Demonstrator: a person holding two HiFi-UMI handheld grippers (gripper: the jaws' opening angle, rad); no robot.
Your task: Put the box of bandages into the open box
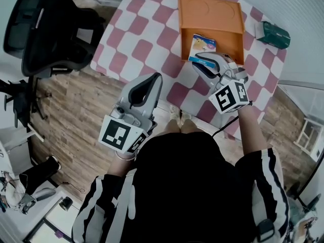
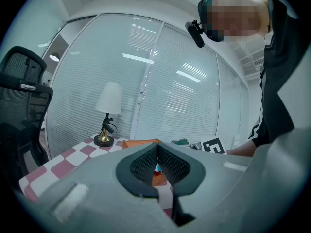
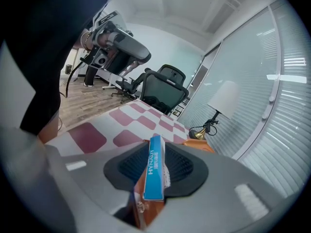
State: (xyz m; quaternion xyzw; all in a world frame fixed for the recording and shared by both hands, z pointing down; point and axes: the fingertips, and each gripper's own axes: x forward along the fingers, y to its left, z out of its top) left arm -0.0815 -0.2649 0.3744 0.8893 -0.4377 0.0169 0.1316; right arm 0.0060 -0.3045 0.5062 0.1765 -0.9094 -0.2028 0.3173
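Right claw pinching the box of bandages at the open box.
The right gripper view shows the bandage box on edge between the two pads, its narrow blue side towards the camera and a pad against each face. In the head view it lies within the orange open box's outline, by the wall nearest the person, upper right of centre; whether it rests on the bottom cannot be told. The left claw, left of centre, has its pads pressed together on nothing. The open box stands on the pink-checked table. A green object lies just right of it, and an office chair stands at upper left.
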